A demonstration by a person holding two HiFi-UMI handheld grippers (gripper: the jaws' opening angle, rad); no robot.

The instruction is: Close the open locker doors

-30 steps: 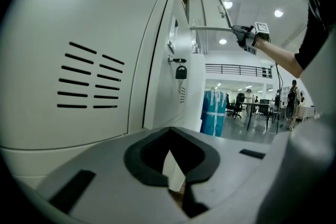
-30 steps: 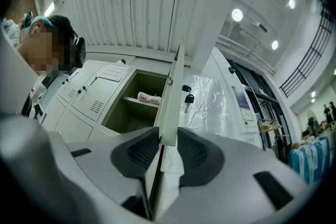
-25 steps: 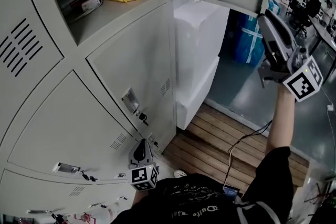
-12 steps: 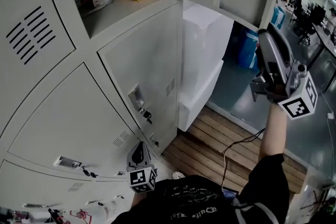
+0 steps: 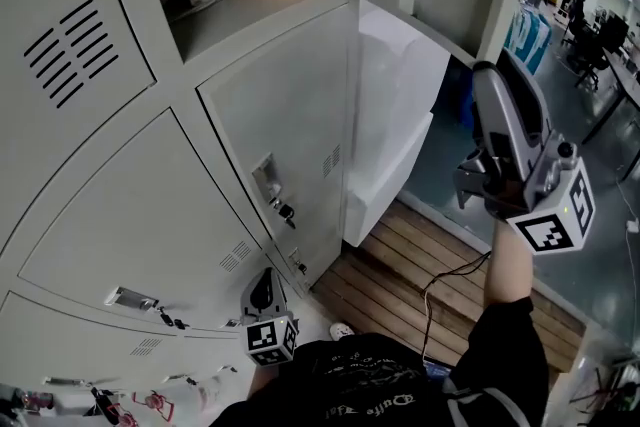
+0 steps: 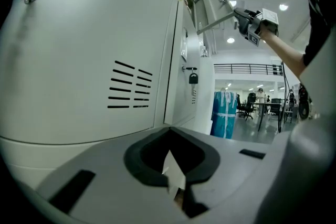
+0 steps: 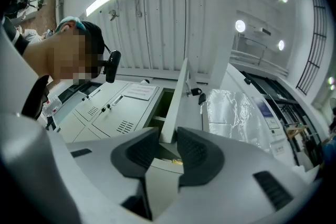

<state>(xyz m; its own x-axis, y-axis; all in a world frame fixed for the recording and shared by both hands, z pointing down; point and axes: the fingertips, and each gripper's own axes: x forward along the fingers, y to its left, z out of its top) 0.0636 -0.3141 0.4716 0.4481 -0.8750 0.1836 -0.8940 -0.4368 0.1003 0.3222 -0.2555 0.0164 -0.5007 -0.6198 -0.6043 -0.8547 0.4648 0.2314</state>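
In right gripper view only: tongs point(image 7: 166, 135) tight on door edge point(image 7: 176, 94)

Right tongs point(image 7: 168, 140) raised, clamped on door point(image 7: 181, 86) edge; left tongs point(image 6: 172, 168) low, closed.

Staff area of a big open-plan workplace hall: grey steel lockers point(image 5: 150, 215) line a polished floor point(image 5: 445, 180) beside a slatted wooden platform point(image 5: 420, 265), with desks and office chairs point(image 5: 590, 35) beyond (a railed mezzanine point(image 6: 247, 66) overhead) under round ceiling lights point(image 6: 231, 40).
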